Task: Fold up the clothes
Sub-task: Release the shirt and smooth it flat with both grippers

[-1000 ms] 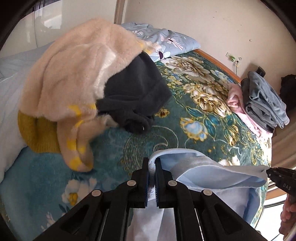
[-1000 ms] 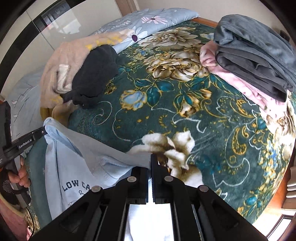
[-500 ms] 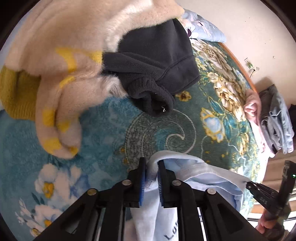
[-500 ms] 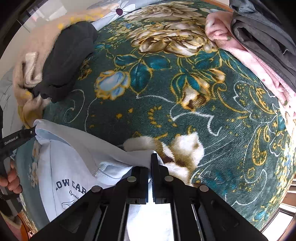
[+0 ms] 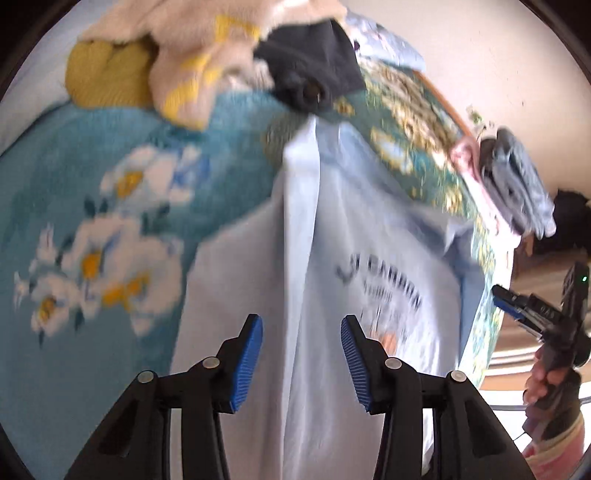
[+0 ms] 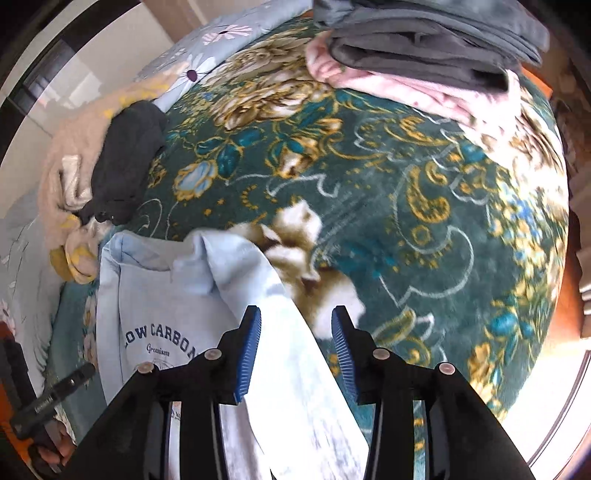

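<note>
A pale blue sweatshirt (image 5: 332,258) with dark lettering lies spread on the teal flowered blanket (image 5: 110,229). My left gripper (image 5: 301,363) hovers above it, its jaws opening, with a strip of the cloth passing below the gap and the blue pads off it. In the right wrist view the same sweatshirt (image 6: 162,295) shows its "LOW CARBON" print. My right gripper (image 6: 295,350) is opening too, a sleeve of the garment running between its pads without being pressed. The right gripper (image 5: 517,314) also shows at the right edge of the left wrist view, held in a hand.
A heap of unfolded clothes, cream fleece (image 5: 207,48), mustard knit (image 5: 107,74) and a dark garment (image 6: 125,162), sits at the far left of the bed. A folded stack of grey (image 6: 424,33) over pink (image 6: 424,92) lies at the far right. A flowered pillow (image 6: 221,44) is behind.
Both grippers have let go of the sweatshirt's corners and opened. The garment has dropped flat onto the blanket, and both hands have moved down and back from it.
</note>
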`<state>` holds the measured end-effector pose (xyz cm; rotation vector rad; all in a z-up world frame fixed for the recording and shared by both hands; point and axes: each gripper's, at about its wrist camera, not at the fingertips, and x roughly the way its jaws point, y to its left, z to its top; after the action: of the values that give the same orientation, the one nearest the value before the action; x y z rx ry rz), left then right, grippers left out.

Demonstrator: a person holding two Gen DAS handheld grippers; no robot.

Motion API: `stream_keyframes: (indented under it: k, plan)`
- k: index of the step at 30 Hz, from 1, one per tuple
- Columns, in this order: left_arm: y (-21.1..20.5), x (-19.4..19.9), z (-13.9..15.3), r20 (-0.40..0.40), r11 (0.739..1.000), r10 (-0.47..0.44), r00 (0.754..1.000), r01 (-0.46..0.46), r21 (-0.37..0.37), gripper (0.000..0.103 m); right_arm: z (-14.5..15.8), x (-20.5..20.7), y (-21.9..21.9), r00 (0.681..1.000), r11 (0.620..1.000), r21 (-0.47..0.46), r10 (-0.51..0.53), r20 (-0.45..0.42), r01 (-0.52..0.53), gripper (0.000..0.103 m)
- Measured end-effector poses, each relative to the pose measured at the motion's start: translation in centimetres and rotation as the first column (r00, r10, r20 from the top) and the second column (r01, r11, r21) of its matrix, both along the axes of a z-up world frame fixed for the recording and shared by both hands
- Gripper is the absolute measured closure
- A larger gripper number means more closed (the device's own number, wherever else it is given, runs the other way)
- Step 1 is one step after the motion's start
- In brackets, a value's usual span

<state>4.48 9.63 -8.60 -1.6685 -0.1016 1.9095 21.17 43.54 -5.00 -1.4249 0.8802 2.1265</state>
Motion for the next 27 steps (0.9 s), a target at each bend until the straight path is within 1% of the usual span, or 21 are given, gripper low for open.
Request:
stream_keyframes:
  k: [2,4,6,7,8,9,10,12,14,16,18,19,20,23,24,25,26,27]
  plan:
    - [0.3,0.9,-0.9,0.017,1.0,-0.015,1.0,0.015,-0.028,0.057,-0.4,1.9,-0.2,0.999,0.999,-0.025,-0.036,0.009,0.036,0.062]
    - [0.8,1.4,-1.3,-0.004,0.997,-0.028,1.0,0.028,-0.077,0.057,-0.4,3.7,-0.4,0.997,0.997,-0.03,-0.07,0.013,0.07,0.062]
    - [0.9,1.4,-1.6,-0.011,0.995,-0.029,1.0,0.028,-0.097,0.065,-0.4,5.1,-0.6,0.996,0.995,-0.04,-0.089,0.017,0.09,0.062]
    - [0.8,1.3,-1.6,-0.013,0.995,-0.02,1.0,0.019,-0.093,0.073,-0.4,5.7,-0.8,0.995,0.994,-0.041,-0.096,0.017,0.097,0.062]
    - [0.6,1.1,-1.5,-0.015,0.996,-0.01,1.0,0.009,-0.089,0.088,-0.3,6.2,-0.9,0.995,0.994,-0.04,-0.1,0.016,0.1,0.062]
    - [0.3,0.9,-1.3,-0.025,0.996,-0.003,1.0,0.0,-0.093,0.096,-0.2,6.7,-1.1,0.995,0.994,-0.04,-0.104,0.014,0.104,0.062]
    - [0.0,0.6,-0.9,-0.04,0.995,0.003,0.999,-0.007,-0.099,0.101,-0.1,7.1,-1.2,0.994,0.993,-0.039,-0.107,0.012,0.107,0.062]
    - [-1.3,-0.3,0.2,-0.084,0.995,0.016,0.996,-0.024,-0.098,0.101,0.0,7.7,-1.4,0.995,0.994,-0.04,-0.104,0.004,0.104,0.062]
    - [-3.4,-2.0,1.5,-0.166,0.988,0.057,0.984,-0.08,-0.13,0.101,0.2,8.0,-1.7,0.996,0.995,-0.045,-0.089,-0.002,0.088,0.062]
    - [-5.9,-4.7,2.9,-0.241,0.97,0.135,0.961,-0.177,-0.164,0.101,0.3,7.9,-2.3,0.998,0.997,-0.048,-0.057,-0.009,0.056,0.062]
    - [-8.7,-8.0,3.9,-0.305,0.942,0.226,0.925,-0.287,-0.172,0.101,0.3,7.6,-3.1,1.0,0.999,-0.048,-0.017,-0.012,0.016,0.062]
    - [-9.9,-9.8,3.6,-0.289,0.925,0.278,0.916,-0.336,-0.176,0.101,0.3,7.4,-3.6,1.0,0.999,-0.048,0.007,-0.012,-0.008,0.062]
    - [-11.1,-11.6,3.2,-0.253,0.906,0.333,0.908,-0.382,-0.181,0.101,0.1,7.1,-4.1,0.999,0.998,-0.051,0.031,-0.012,-0.031,0.062]
    - [-12.7,-13.8,1.7,-0.113,0.884,0.435,0.893,-0.448,-0.137,0.1,-0.6,6.2,-5.4,0.997,0.995,-0.065,0.08,0.0,-0.08,0.062]
    - [-12.8,-13.7,1.4,-0.088,0.884,0.441,0.893,-0.449,-0.127,0.098,-0.9,5.8,-5.8,0.995,0.993,-0.07,0.096,0.005,-0.096,0.062]
    - [-12.7,-13.3,1.1,-0.074,0.888,0.437,0.896,-0.443,-0.12,0.093,-1.3,5.4,-6.2,0.993,0.991,-0.073,0.114,0.014,-0.112,0.062]
    - [-12.6,-12.4,1.0,-0.07,0.892,0.432,0.899,-0.438,-0.114,0.085,-1.7,5.0,-6.6,0.991,0.989,-0.076,0.131,0.023,-0.129,0.062]
    - [-12.5,-11.4,1.0,-0.072,0.895,0.427,0.901,-0.433,-0.109,0.08,-2.1,4.6,-7.0,0.988,0.986,-0.08,0.149,0.026,-0.146,0.062]
